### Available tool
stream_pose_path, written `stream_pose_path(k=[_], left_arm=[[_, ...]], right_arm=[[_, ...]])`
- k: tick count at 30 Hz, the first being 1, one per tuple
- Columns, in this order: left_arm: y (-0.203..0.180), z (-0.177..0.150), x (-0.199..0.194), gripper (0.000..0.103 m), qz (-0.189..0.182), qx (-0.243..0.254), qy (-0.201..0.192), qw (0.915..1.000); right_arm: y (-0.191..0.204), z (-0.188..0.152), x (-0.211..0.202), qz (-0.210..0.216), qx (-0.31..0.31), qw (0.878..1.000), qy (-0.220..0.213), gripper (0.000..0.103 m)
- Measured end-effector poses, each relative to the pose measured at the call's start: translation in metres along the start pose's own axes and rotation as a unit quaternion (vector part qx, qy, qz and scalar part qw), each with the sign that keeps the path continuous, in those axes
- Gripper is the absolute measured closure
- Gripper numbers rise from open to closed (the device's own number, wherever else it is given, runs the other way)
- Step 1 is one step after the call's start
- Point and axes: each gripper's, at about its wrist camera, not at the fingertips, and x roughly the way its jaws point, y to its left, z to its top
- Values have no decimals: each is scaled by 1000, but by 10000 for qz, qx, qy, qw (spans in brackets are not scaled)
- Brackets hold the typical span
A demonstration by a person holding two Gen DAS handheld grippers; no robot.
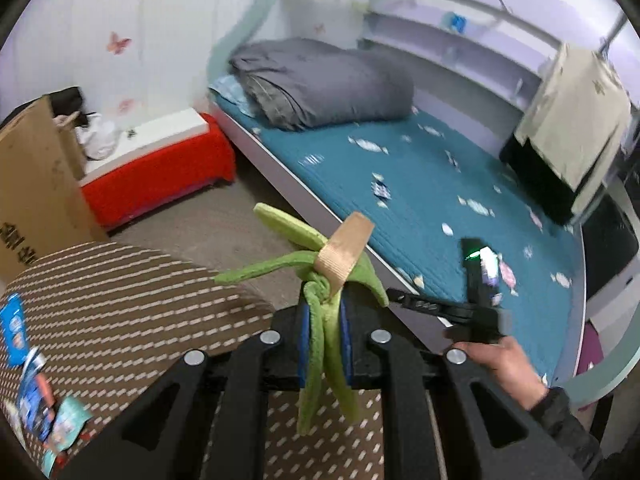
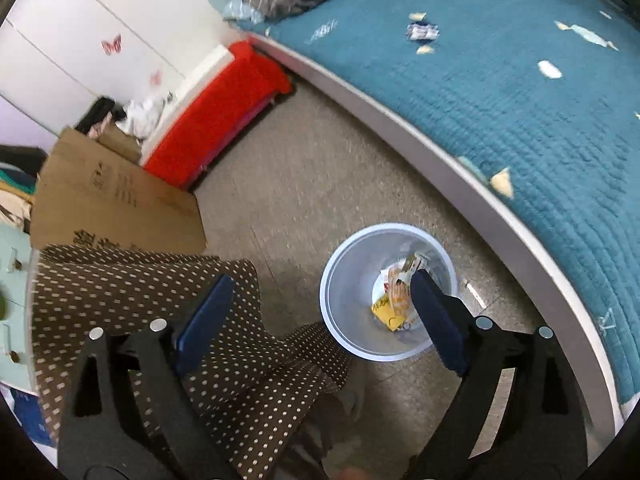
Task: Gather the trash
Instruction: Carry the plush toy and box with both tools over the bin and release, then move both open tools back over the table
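My left gripper (image 1: 326,304) is shut on a green fabric strip bundle (image 1: 316,380) knotted to a tan strap loop (image 1: 346,250), which sticks up past the blue pads. My right gripper (image 2: 320,304) stands wide open with nothing between its pads, over the floor beside a pale round bin (image 2: 332,276). Yellow and orange wrappers (image 2: 394,300) lie in the bin's bottom. In the left wrist view, a hand (image 1: 504,360) holds the right gripper (image 1: 428,266) over the bed's edge. A crumpled wrapper (image 2: 422,32) lies on the teal bed (image 2: 520,100).
A brown dotted cloth (image 2: 160,280) covers a seat left of the bin, with blue packets (image 1: 12,328) on it. A cardboard box (image 2: 112,200) and a red-covered bench (image 2: 216,108) stand by the wall. A grey folded quilt (image 1: 320,84) sits at the bed's head.
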Motion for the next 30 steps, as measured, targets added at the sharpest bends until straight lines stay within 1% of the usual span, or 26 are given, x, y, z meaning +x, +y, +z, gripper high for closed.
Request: stream_pose_path(k=[5, 8, 11, 14, 15, 16, 17, 18, 19, 20, 21, 22, 25, 28, 30], left_arm=[[-22, 16, 55, 91, -271, 250, 539, 9979], [-42, 22, 96, 91, -249, 529, 911, 9941], [-54, 24, 128, 91, -305, 646, 1248, 9896], [-63, 29, 152, 90, -264, 773, 1461, 9859], [-65, 31, 161, 88, -260, 834, 1551, 9840], [-66, 33, 166, 88, -251, 859, 1593, 9832], [-68, 34, 172, 82, -248, 913, 1668, 9814], [-70, 36, 177, 65, -236, 949, 1735, 9800], [-70, 37, 181, 45, -217, 979, 1804, 9785], [-71, 39, 185, 17, -123, 1012, 1864, 9772], [-71, 40, 182, 11, -38, 1021, 1799, 9784], [-70, 43, 180, 11, 16, 1033, 1705, 9799], [-64, 45, 173, 11, 165, 904, 1696, 9812], [-56, 46, 153, 11, 291, 754, 1386, 9870], [-51, 46, 136, 11, 346, 658, 1186, 9902]], right_arm=[[-4, 7, -50, 135, 30, 9987, -490, 11], [-4, 10, -76, 150, 67, 9968, -784, 9], [-5, 13, -96, 195, 109, 9947, -1008, 9], [-5, 15, -110, 182, 114, 9930, -1160, 9], [-6, 16, -112, 178, 116, 9927, -1189, 9], [-6, 16, -115, 183, 118, 9923, -1219, 9], [-7, 16, -116, 179, 122, 9920, -1240, 9], [-7, 16, -117, 164, 127, 9919, -1251, 9], [-8, 16, -117, 150, 143, 9920, -1243, 9], [-9, 16, -117, 148, 156, 9921, -1237, 8], [-10, 15, -117, 141, 167, 9921, -1234, 8], [-10, 13, -117, 117, 176, 9922, -1225, 8], [-8, 8, -118, 139, 189, 9923, -1217, 6], [1, 3, -121, 84, 169, 9922, -1230, 6], [8, 0, -124, 133, 126, 9921, -1238, 6]])
